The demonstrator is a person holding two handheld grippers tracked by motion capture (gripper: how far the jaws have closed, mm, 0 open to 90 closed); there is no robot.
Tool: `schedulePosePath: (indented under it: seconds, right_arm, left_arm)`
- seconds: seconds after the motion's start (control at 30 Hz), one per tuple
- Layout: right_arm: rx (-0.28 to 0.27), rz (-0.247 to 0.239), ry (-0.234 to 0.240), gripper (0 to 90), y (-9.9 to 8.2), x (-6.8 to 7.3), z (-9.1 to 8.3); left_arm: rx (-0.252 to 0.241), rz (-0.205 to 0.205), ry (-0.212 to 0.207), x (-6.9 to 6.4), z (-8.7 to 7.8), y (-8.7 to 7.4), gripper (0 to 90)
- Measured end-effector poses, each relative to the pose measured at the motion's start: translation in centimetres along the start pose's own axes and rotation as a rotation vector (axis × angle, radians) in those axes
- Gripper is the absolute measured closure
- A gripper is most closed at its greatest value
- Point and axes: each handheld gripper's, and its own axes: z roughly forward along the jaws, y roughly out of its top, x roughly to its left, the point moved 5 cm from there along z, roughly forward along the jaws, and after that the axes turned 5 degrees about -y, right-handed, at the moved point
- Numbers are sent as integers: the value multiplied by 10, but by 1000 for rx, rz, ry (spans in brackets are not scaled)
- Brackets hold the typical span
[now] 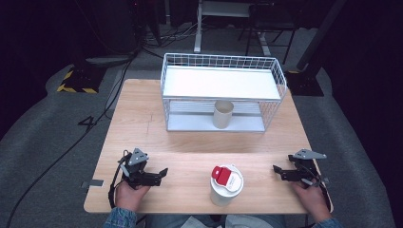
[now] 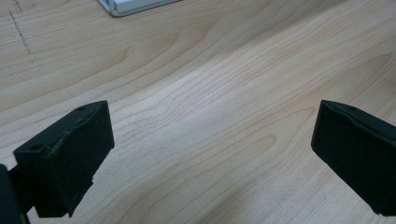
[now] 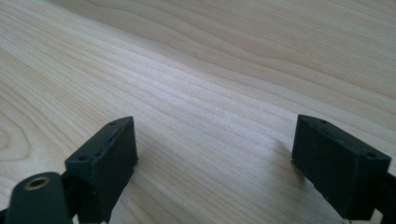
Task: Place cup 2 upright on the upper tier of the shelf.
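A tall white cup with a white lid and a red tab stands upright near the front edge of the wooden surface, between the two hands. The left tool rests low on the surface, a little way from the cup, and its jaws stand apart with only bare wood between them. The right tool sits on the other side, farther from the cup, and its jaws are apart too, holding nothing. Both point in toward the cup. The cup is tall and thin, so a bump from the side could tip it over, and it might roll off the front edge. If a tool squeezes only the lid, the lid could pop off. Farther back there is a white wire rack with a tan cup on its bottom shelf. The gap there looks low, so a tall cup could knock the top shelf or push the tan cup over.
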Motion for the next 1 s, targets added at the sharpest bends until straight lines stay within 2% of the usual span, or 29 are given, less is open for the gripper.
schedulePosePath:
  seconds: [0.13, 0.17, 0.3, 0.53, 0.67, 0.77, 1.0]
  right_arm:
    - [0, 0, 0, 144, 0, 0, 0]
    - [0, 0, 0, 144, 0, 0, 0]
    - [0, 0, 0, 144, 0, 0, 0]
    - [0, 0, 1, 144, 0, 0, 0]
    - [0, 0, 0, 144, 0, 0, 0]
    - [0, 0, 2, 146, 0, 0, 0]
    - [-1, -1, 3, 147, 0, 0, 0]
  left_arm:
    - [-18, 21, -8, -6, -4, 5, 0]
    - [-26, 16, -14, -9, -5, 7, 0]
    - [-50, 44, -32, -20, -10, 13, 0]
    - [-57, 88, -56, -40, -14, 21, 0]
    - [-73, 107, -82, -52, -19, 26, 0]
    - [-88, 107, -116, -61, -22, 29, 0]
    - [-124, 136, -153, -81, -30, 36, 0]
